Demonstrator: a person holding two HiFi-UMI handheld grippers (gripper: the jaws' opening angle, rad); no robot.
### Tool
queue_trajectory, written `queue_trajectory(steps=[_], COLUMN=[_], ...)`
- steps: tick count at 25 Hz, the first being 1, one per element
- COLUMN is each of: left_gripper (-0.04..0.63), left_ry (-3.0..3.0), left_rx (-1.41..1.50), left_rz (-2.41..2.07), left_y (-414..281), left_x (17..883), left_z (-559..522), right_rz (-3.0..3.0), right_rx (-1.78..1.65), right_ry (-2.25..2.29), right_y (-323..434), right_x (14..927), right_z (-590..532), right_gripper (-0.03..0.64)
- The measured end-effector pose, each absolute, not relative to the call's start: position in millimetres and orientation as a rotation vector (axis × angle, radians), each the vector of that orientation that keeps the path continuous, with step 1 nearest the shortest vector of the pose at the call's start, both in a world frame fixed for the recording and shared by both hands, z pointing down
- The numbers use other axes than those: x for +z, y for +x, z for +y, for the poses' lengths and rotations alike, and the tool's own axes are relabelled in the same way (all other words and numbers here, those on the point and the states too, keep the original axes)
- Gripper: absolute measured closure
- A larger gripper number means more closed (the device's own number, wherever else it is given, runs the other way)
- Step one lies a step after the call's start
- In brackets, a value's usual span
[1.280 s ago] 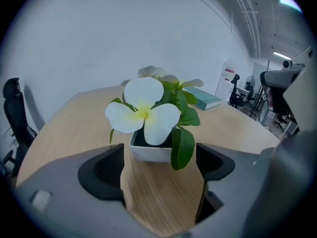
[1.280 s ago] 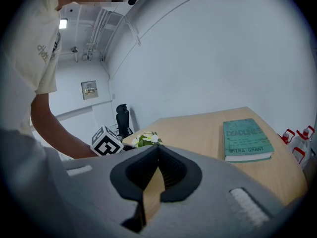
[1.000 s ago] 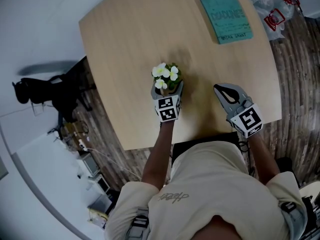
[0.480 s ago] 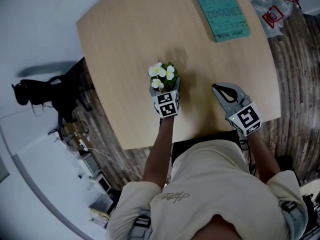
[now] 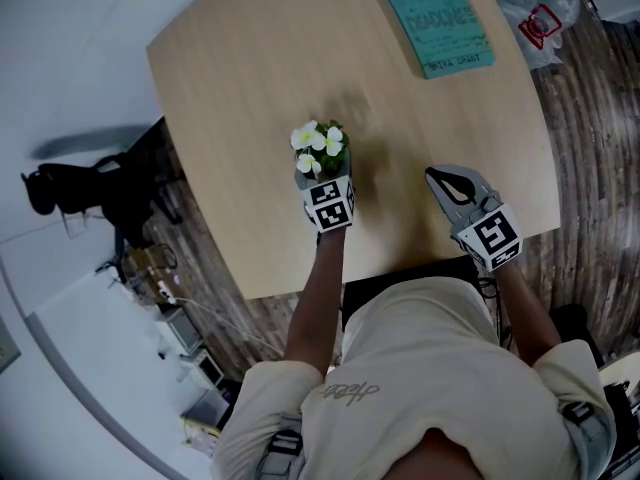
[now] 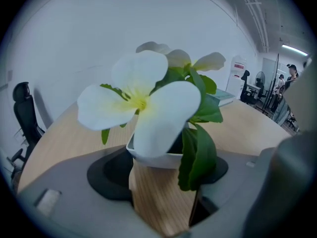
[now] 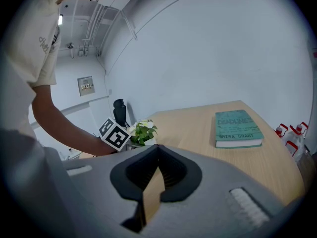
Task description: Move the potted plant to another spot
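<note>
Our left arm reaches toward twelve o'clock, with the left gripper [image 5: 325, 176] tilted downward. Its fingers [image 6: 106, 175] have just been closing and pinch the potted plant [image 5: 320, 146] between them. At three o'clock from it, our right gripper [image 5: 436, 178] points toward eleven o'clock, fingers together and empty.

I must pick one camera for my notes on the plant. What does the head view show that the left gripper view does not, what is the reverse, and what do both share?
Only the head view: the person's shirt and the striped floor.
Only the left gripper view: the white pot between the left tongs, which have just been closing onto it, and people far across the room.
Both: the white flowers and the wooden table.
</note>
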State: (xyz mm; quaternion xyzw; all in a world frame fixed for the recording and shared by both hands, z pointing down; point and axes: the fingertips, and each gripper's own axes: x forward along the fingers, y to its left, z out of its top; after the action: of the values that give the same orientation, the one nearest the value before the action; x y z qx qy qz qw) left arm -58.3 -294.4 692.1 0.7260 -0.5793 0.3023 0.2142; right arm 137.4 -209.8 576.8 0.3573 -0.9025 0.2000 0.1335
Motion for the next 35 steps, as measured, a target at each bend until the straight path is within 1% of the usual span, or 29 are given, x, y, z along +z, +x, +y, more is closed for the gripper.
queue_trajectory(steps=[9,17,35], left_gripper=[0.244,0.244,0.244], left_ry=[2.037,2.005,1.826], left_rx=[0.864,0.806,0.709], left_rz=[-1.574,-1.620,-1.811], left_y=[-60,-81,-199], left_x=[692,673,631], left_z=[-289,-264,-174], right_rz=[-2.630,-2.645,-2.748], right_rx=[0.575,0.551,0.414], right_ry=[1.036,0.989,0.750], right_y=[129,113,15], right_x=[574,573,534], right_z=[-207,-198,-174], right_gripper=[0.614,0.614,0.614])
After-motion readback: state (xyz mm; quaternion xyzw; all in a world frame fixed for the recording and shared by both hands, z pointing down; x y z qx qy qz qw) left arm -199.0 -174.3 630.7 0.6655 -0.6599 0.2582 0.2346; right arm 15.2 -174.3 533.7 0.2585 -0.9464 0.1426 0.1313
